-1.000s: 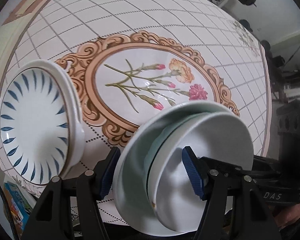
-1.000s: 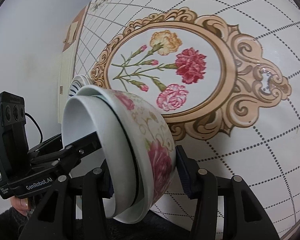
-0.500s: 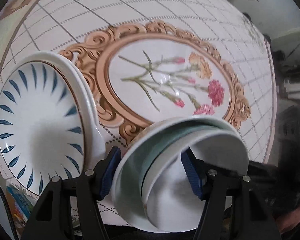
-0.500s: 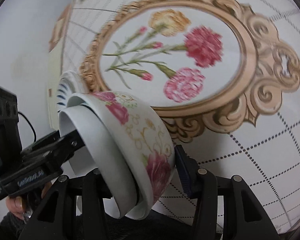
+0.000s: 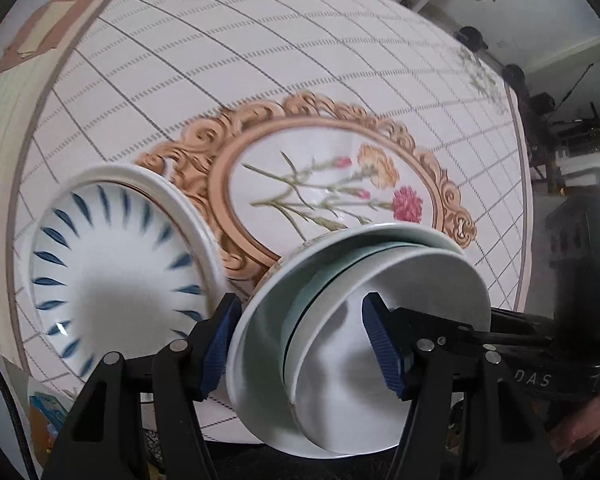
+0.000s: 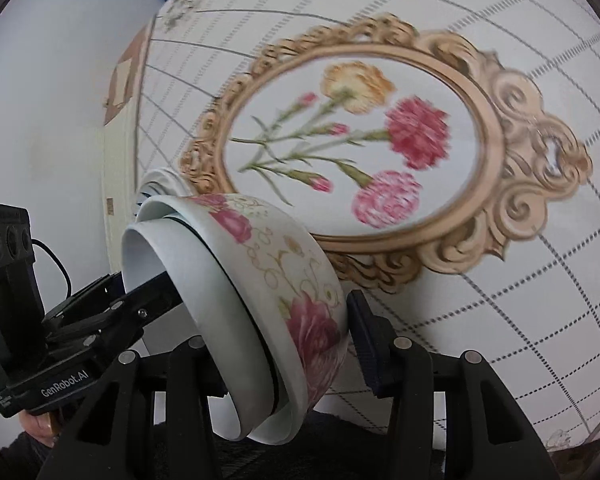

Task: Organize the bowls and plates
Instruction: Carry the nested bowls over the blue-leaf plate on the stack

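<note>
A stack of nested bowls (image 5: 340, 320) hangs tilted above the table, held from two sides. Its outer bowl (image 6: 300, 280) has pink roses on it, with a pale green bowl and a white bowl (image 5: 400, 300) inside. My left gripper (image 5: 300, 346) is shut on the stack's rim, one pad outside the outer wall and one inside the white bowl. From the opposite side my right gripper (image 6: 288, 344) is shut on the stack, its right pad (image 6: 362, 332) against the rose wall and its left finger hidden. A blue-leaf plate (image 5: 112, 280) sits on the table at the left.
The table (image 5: 260, 80) wears a white grid cloth with a gold-framed flower medallion (image 6: 352, 132). A cardboard piece (image 5: 40, 36) lies at its far left corner beside a white wall (image 6: 60, 80). Dark furniture (image 5: 560, 120) stands past the right edge. A colourful packet (image 5: 44, 420) lies below the near edge.
Both grippers have carried the bowl stack a little across the table and upward. The blue-leaf plate has slid toward the middle of the left wrist view. Both grips look unchanged.
</note>
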Motion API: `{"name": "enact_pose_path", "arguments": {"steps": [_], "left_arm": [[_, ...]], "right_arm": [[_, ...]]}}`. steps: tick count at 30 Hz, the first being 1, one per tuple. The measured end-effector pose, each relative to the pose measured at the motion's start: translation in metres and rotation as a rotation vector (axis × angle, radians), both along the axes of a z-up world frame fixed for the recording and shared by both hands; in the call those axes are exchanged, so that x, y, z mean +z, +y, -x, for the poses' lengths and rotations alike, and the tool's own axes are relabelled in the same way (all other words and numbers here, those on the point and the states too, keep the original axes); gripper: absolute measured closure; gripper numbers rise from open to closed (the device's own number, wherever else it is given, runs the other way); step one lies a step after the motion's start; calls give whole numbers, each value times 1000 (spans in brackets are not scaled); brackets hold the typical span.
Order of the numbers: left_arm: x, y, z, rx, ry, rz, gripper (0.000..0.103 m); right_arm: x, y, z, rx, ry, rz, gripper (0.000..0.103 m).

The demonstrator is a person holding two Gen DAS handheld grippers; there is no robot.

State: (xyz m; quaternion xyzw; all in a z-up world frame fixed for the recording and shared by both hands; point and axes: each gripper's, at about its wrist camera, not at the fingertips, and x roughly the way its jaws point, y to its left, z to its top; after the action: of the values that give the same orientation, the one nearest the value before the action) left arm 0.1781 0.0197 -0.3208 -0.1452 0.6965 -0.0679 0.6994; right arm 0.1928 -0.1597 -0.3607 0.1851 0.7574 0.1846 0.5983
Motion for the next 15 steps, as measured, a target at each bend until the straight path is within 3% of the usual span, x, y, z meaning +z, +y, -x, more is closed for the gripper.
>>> {"name": "enact_pose_path", "arguments": {"steps": [5, 15], "left_arm": [[10, 36, -2, 24, -19, -4, 44], [4, 111, 6, 97, -12, -21, 44]], "right_arm": [[10, 35, -6, 17, -2, -14, 52], [-11, 120, -1, 68, 48, -22, 52]]}}
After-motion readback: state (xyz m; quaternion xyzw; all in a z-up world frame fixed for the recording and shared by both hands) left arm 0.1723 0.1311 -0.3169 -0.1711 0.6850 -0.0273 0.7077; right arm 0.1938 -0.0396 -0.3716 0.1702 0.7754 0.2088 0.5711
